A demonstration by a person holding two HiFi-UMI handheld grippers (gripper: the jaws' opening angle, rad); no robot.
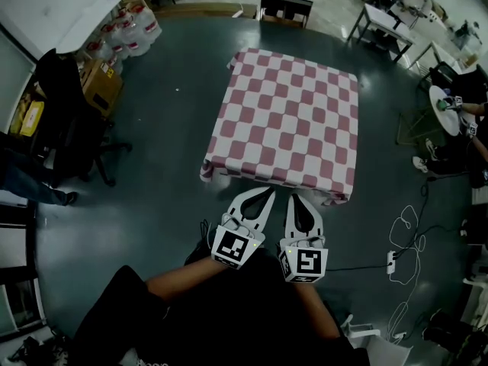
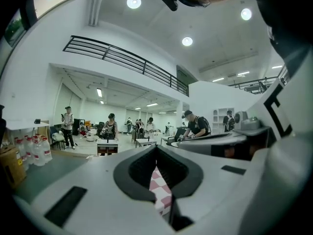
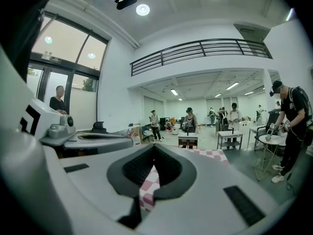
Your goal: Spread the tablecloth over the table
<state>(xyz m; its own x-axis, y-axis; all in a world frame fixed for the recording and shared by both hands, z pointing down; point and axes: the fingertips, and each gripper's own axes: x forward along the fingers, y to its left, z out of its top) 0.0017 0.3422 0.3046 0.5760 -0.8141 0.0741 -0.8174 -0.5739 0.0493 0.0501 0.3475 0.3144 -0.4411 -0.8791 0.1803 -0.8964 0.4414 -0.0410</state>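
A red-and-white checked tablecloth (image 1: 286,120) covers a square table in the middle of the head view, its near edge hanging rumpled. My left gripper (image 1: 268,192) and right gripper (image 1: 293,197) sit side by side at the middle of that near edge, both shut. In the left gripper view a strip of checked cloth (image 2: 161,190) fills the gap behind the closed tips of the left gripper (image 2: 156,151). In the right gripper view, cloth (image 3: 149,190) also fills the gap behind the right gripper (image 3: 155,148), and the table top lies beyond it.
A black office chair (image 1: 69,128) and a cardboard box (image 1: 103,82) stand at the left, with water bottles (image 1: 126,33) behind. White cables and a power strip (image 1: 390,261) lie on the floor at the right. A person (image 3: 288,126) stands by a small round table (image 1: 446,109).
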